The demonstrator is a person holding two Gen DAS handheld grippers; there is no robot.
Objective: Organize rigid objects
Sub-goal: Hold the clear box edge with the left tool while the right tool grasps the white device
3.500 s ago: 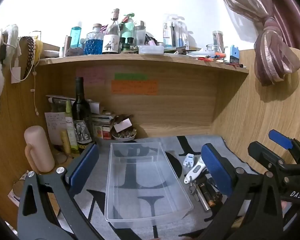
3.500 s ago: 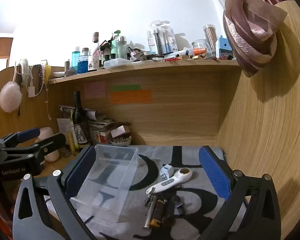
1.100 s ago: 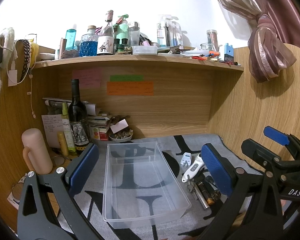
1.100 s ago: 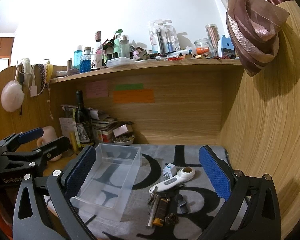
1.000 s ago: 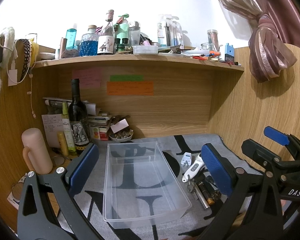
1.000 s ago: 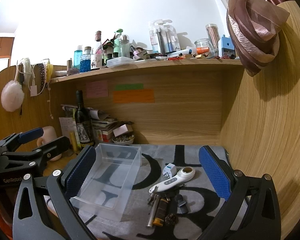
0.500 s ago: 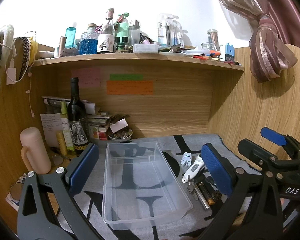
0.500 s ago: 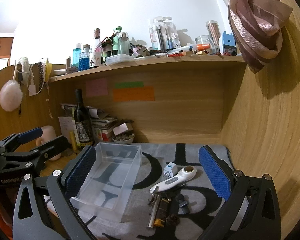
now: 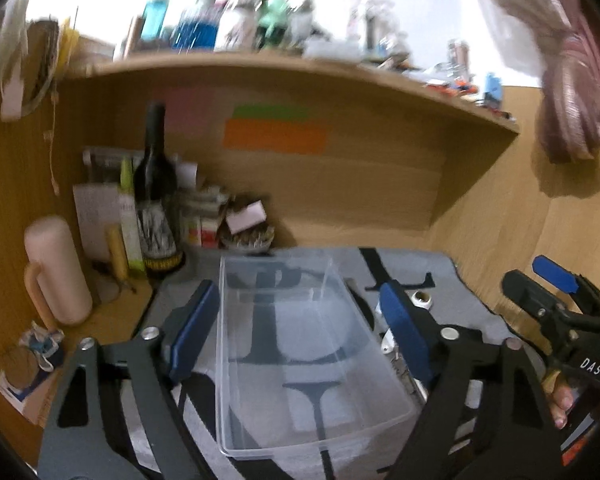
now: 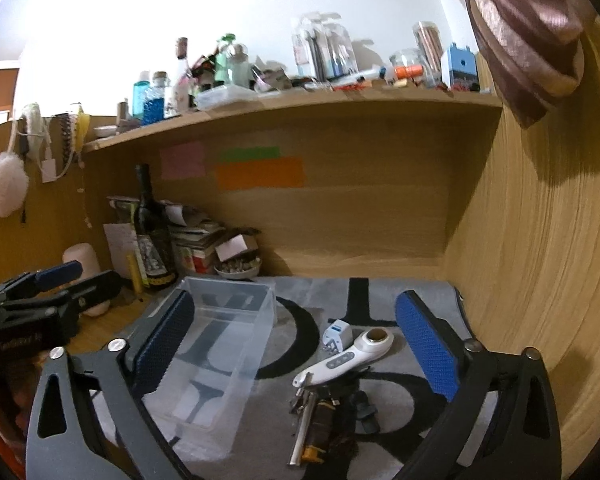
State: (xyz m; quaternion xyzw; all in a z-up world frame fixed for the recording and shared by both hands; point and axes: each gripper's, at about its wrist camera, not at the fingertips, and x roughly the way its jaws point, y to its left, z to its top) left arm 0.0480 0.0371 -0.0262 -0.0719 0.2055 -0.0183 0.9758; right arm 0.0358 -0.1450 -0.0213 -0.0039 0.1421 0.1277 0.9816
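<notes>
A clear plastic bin lies empty on the grey patterned mat; it also shows in the right wrist view. My left gripper is open, its blue pads on either side of the bin. My right gripper is open above a pile of small objects: a white handheld device, a white plug adapter, a metal tool and a dark lighter-like item. In the left wrist view the pile is mostly hidden behind the right finger.
A wine bottle, books and a small bowl stand at the back left. A pink cylinder stands at the left. A cluttered shelf runs overhead. Wooden walls close the back and right.
My left gripper has moved forward and dipped quickly; its view is blurred and the bin now sits between its pads. My right gripper has edged slightly forward toward the pile.
</notes>
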